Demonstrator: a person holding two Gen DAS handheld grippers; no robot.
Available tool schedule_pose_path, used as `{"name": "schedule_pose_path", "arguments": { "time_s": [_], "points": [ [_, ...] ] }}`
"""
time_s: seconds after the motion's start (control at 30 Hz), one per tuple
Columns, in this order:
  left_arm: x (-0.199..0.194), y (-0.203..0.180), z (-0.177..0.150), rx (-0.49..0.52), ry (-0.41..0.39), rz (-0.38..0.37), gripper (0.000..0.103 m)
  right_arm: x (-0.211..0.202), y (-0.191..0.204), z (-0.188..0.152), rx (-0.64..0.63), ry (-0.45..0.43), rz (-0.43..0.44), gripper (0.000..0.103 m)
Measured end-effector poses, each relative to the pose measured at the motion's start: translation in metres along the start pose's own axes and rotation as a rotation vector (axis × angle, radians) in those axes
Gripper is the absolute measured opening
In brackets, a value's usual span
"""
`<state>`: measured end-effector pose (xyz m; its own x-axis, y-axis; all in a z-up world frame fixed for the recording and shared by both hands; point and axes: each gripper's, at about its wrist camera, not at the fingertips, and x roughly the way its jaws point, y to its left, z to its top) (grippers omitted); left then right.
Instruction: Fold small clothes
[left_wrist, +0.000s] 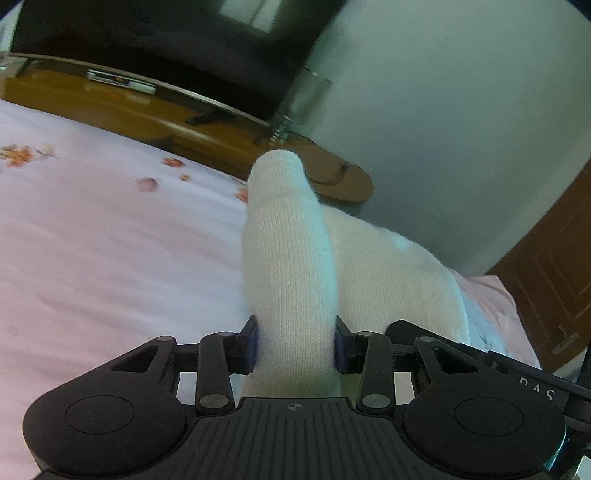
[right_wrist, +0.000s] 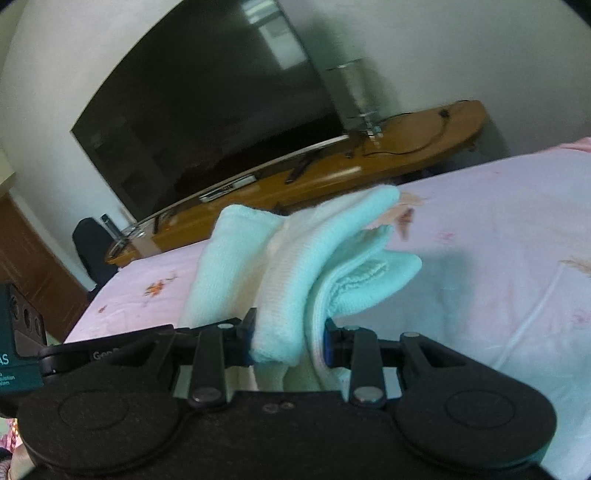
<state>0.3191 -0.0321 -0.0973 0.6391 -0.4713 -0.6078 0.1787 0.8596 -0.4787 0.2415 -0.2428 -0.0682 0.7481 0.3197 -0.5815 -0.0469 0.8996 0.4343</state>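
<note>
A white sock (left_wrist: 291, 266) is held up above the pink floral bedsheet (left_wrist: 110, 258). My left gripper (left_wrist: 295, 347) is shut on one end of it; the sock stands up between the jaws and a second layer drapes off to the right. My right gripper (right_wrist: 290, 341) is shut on the bunched, folded white sock (right_wrist: 295, 258), whose layers fan out ahead of the jaws over the bedsheet (right_wrist: 480, 258). The left gripper's body (right_wrist: 22, 343) shows at the left edge of the right wrist view.
A wooden TV bench (right_wrist: 369, 162) with a large dark TV (right_wrist: 207, 110), a remote and cables runs along the far side of the bed. A brown wooden door (left_wrist: 554, 280) stands at the right. A pale wall is behind.
</note>
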Motion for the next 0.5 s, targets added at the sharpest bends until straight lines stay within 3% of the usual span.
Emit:
{"name": "schedule_pose_path", "arguments": {
  "time_s": [0.27,0.5],
  "points": [
    [-0.031,0.059,0.016,-0.017,-0.042,0.094,0.039,0.039,0.051,-0.004,-0.013,0.033,0.080,0.032],
    [-0.032,0.105,0.026,-0.037,-0.048,0.158,0.039,0.083,0.081,-0.010,-0.011,0.071,0.133,0.032]
  ]
}}
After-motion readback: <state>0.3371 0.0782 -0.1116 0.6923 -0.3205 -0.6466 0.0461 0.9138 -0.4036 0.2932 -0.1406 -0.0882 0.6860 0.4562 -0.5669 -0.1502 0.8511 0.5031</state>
